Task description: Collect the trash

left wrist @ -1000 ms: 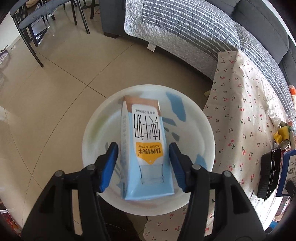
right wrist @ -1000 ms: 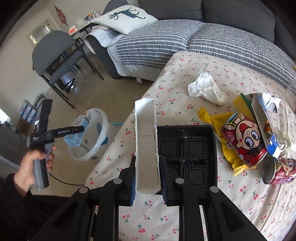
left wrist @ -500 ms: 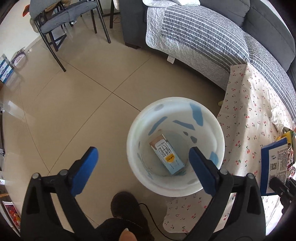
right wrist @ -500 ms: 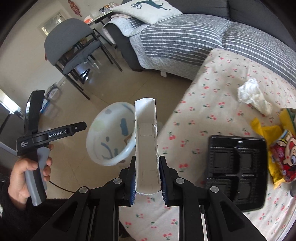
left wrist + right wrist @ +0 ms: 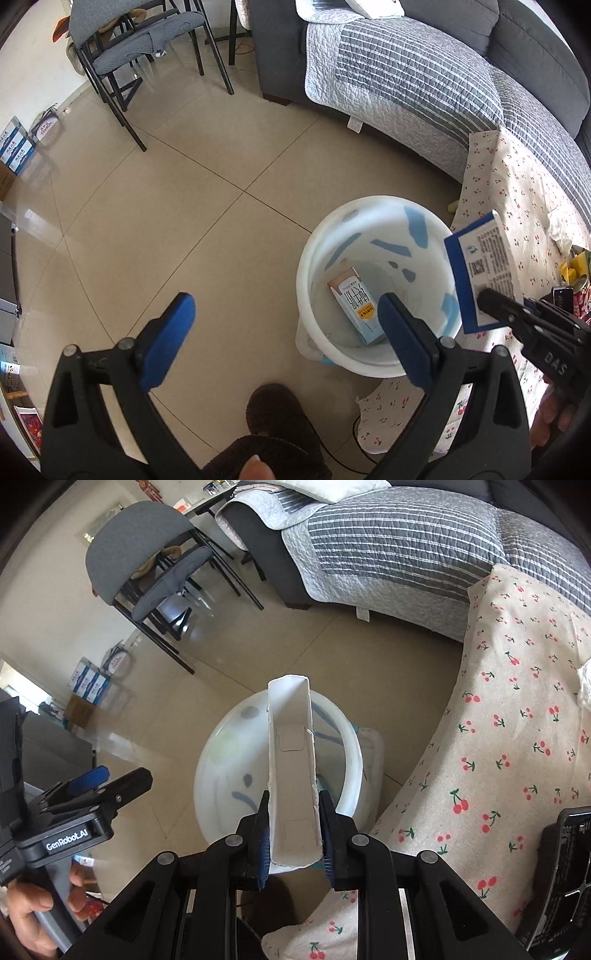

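A white bin (image 5: 373, 363) with blue marks stands on the tile floor beside the table. A light-blue milk carton (image 5: 356, 308) lies at its bottom. My left gripper (image 5: 282, 343) is open and empty, above the floor at the bin's left. My right gripper (image 5: 293, 834) is shut on an open white carton box (image 5: 291, 771), held over the bin (image 5: 221, 753). That box shows its blue printed side in the left wrist view (image 5: 484, 273), at the bin's right rim.
The table with a cherry-print cloth (image 5: 517, 738) is right of the bin; a black plastic tray (image 5: 565, 867) and crumpled tissue (image 5: 561, 230) lie on it. A grey sofa (image 5: 406, 66) and chairs (image 5: 125, 55) stand behind. My slippered foot (image 5: 273, 413) is near the bin.
My left gripper let the milk carton drop into the bin, opened wide and drew back to the left. My right gripper carried the white box from over the table to above the bin.
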Demonstrator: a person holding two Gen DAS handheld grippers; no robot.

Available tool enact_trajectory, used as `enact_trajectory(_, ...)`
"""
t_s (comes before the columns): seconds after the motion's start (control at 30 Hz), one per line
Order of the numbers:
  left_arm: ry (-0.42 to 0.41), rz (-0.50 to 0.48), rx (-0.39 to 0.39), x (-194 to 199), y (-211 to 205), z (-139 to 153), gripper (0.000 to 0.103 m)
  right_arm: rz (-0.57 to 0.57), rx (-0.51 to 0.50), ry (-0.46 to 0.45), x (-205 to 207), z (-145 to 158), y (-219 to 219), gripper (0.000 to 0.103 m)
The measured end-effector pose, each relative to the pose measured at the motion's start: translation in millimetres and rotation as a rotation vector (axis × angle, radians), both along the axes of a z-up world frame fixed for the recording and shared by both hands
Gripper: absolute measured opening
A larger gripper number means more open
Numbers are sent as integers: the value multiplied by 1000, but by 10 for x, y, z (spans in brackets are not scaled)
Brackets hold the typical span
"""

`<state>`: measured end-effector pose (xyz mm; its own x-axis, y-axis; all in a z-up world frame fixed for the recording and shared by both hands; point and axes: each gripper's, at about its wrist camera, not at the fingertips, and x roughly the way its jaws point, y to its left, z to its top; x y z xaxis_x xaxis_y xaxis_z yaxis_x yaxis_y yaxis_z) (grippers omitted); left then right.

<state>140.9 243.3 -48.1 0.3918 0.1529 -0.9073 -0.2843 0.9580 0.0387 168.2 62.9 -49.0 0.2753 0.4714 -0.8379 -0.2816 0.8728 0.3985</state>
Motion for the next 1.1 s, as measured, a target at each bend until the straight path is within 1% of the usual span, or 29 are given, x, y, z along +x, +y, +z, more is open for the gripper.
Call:
enact_trajectory(0.07,-1,0,-3,-3,3,2,99,-4,4,9,19,-22,-5,26)
enact_trajectory(0.13,-1,-3,-7,-10,-5,12,99,-20,9,13,7,10,-37,31)
enact_trajectory(0.17,-3,-3,-9,-12,-11,16,99,-26,5,7,0,42,-51,36)
enact_trajectory(0.27,-11,-10,-19,-21,-46,35,99,-27,-15,-27,-53,159,-131,39)
enact_trajectory(0.4,-14,-30,-26,-30,-142,46,99,-40,-52,-64,-176,308,-346,48)
enact_trajectory(0.43,-13,-37,-28,-28,-174,48,99,-46,-66,-72,-210,348,-414,48)
enact_trajectory(0.57,-10,-75,-40,-30,-349,67,99,-67,-125,-118,-372,495,-715,58)
enact_trajectory(0.73,-22,-141,-47,-53,-661,117,99,-99,-181,-159,-547,649,-1116,68)
enact_trajectory(0.8,-24,-171,-43,-58,-812,130,99,-113,-201,-174,-631,696,-1268,73)
enact_trajectory(0.97,-21,-245,-48,-61,-1136,161,99,-181,-234,-201,-802,795,-1714,80)
enact_trajectory(1.1,-14,-296,-57,-53,-1402,171,99,-261,-248,-200,-924,820,-2097,82)
